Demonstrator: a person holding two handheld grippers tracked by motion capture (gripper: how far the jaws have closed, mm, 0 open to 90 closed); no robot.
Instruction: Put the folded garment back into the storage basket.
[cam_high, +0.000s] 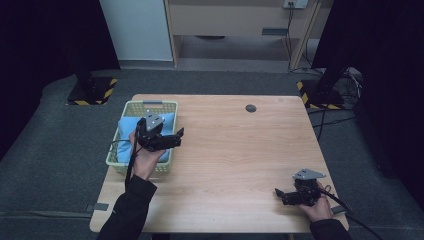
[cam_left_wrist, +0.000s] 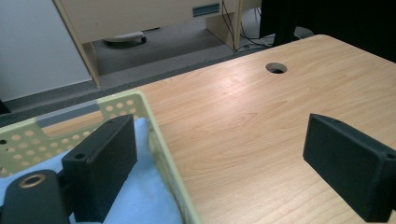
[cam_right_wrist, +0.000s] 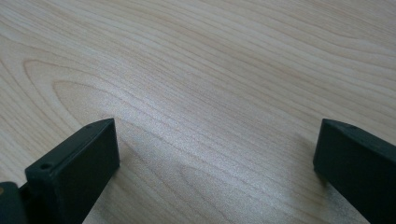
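- Black jaws of the left gripper (cam_left_wrist: 219, 154) stand spread wide with nothing between them; one jaw hangs over the basket's near corner, the other over bare wood.
- Blue cloth (cam_high: 131, 126) lies folded inside the pale green basket (cam_high: 160, 103) at the table's (cam_high: 235, 150) left side, below and just left of that gripper.
- Left gripper (cam_high: 176, 136) is by far the nearer; it points across the table, away from the cloth.
- Right gripper (cam_high: 280, 194), jaws likewise apart and empty, rests low at the near right corner, well apart from the basket.
- Judgement: any re-grasp of the cloth falls to the left hand, reaching back and down.
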